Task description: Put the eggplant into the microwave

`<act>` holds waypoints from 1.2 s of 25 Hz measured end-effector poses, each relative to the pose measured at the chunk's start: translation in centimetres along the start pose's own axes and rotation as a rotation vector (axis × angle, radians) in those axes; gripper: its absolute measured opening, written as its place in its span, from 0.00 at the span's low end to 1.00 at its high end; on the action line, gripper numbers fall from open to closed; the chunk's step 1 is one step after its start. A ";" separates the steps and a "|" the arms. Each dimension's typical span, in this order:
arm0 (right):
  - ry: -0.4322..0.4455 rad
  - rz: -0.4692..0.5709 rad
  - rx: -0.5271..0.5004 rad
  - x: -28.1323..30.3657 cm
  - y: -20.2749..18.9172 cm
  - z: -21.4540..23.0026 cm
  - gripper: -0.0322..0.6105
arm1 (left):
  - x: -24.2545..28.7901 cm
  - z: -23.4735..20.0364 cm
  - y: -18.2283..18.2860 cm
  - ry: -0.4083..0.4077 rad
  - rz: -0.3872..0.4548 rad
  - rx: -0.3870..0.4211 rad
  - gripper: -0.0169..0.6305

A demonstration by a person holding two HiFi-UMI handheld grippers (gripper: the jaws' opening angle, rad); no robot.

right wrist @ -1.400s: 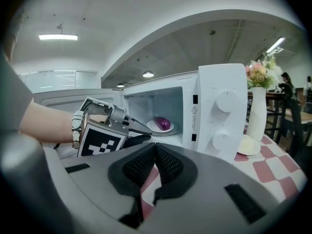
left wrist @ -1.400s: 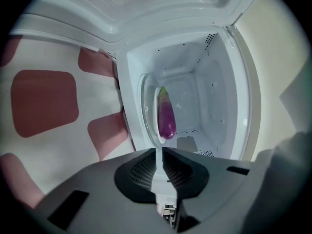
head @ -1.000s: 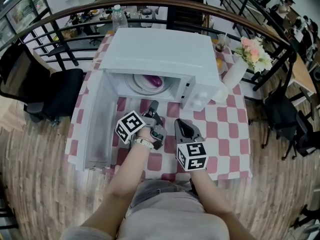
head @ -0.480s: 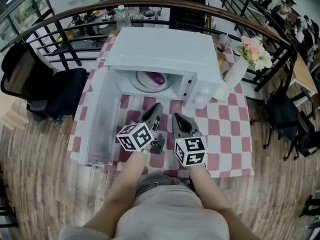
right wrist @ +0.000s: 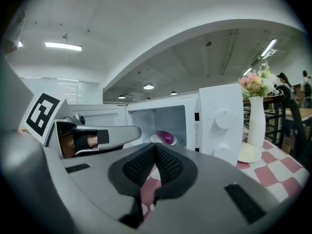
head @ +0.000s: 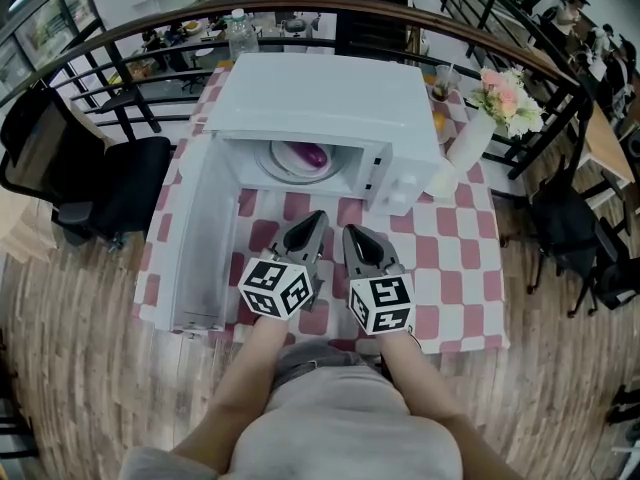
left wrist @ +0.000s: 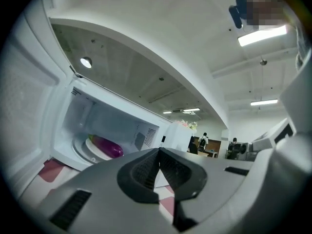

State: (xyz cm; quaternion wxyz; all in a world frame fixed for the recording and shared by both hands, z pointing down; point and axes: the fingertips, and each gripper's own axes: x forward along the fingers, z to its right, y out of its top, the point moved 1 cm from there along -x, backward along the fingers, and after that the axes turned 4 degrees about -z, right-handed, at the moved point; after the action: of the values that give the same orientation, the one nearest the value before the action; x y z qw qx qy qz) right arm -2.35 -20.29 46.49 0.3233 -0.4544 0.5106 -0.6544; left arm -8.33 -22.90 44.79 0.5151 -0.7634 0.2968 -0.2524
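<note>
Your eggplant (head: pixel 314 154): purple, glossy, lying on its side on white plate (head: pixel 283 165) inside microwave (head: pixel 322 96). Your microwave: white, upright on checkered bench (head: pixel 452 260), door swung wide open at head view's left.

Flower vase (head: pixel 468 146) on red-checked tablecloth (head: pixel 455 258); black chair (head: pixel 120 193)

The tabletop (head: pixel 450 258), covered in a red-and-white checked cloth, carries a white microwave (head: pixel 320 103) at its middle, with its door (head: pixel 195 238) swung open to the left. A white vase (head: pixel 468 146) of flowers stands just right of it. A clear bottle (head: pixel 238 36) stands behind it at the far edge.
</note>
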 end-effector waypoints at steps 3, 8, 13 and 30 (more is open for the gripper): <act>0.000 0.007 -0.006 -0.4 0.0 -0.1 0.09 | 0.1 0.6 -0.6 0.007 -0.035 0.105 0.03; 0.005 0.001 0.003 -0.5 -0.3 -0.1 0.09 | -0.1 1.2 -0.3 -0.001 -0.026 0.193 0.03; 0.022 0.053 0.005 -0.9 0.4 -0.3 0.09 | 0.0 1.9 -0.3 -0.015 -0.026 0.248 0.03; -0.008 0.085 -0.022 -1.5 0.8 0.0 0.09 | 0.2 2.9 0.3 -0.052 0.006 0.253 0.03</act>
State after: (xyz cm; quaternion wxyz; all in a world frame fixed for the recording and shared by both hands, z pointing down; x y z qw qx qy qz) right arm -1.82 -19.23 45.30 0.3480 -0.4385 0.5355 -0.6323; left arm -6.21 -21.27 43.51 0.6158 -0.6975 0.2515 -0.2665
